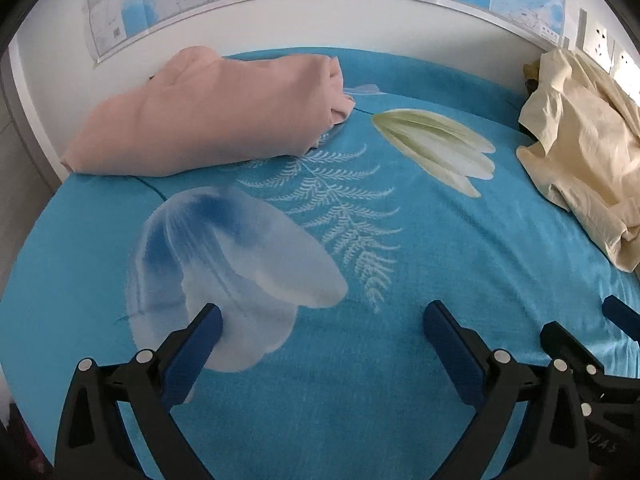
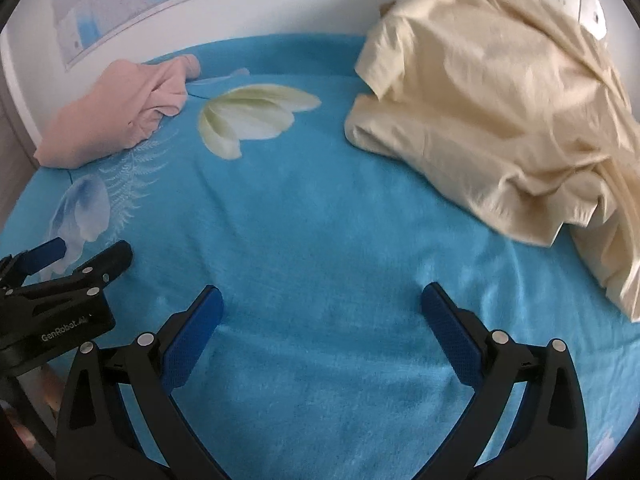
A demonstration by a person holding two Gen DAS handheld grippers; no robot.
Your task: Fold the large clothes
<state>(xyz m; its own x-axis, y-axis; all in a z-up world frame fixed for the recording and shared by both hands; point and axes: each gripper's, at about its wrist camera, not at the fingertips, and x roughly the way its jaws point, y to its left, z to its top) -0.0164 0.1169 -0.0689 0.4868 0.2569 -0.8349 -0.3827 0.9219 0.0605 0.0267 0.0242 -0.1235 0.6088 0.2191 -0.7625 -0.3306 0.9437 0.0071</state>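
Now, left gripper (image 1: pixel 322 320): jaws apart, empty
Right gripper (image 2: pixel 322 304): jaws apart, empty
Crumpled cream cotton garment (image 2: pixel 500 112): far right on turquoise floral bedspread (image 2: pixel 320 240)
Folded pink garment (image 1: pixel 208 120): far left, by wall

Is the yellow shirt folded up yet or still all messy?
Still messy. The pale yellow cotton shirt lies crumpled in a loose heap on the blue floral blanket, with uneven wrinkles and a sleeve sticking out.

A rumpled cream-yellow cotton garment (image 2: pixel 500 120) is lying in a loose heap at the right side of the bed, its far edge bunching up against the wall. Well apart from it, a folded peach-pink fabric bundle (image 1: pixel 208 116) is resting at the far left corner.
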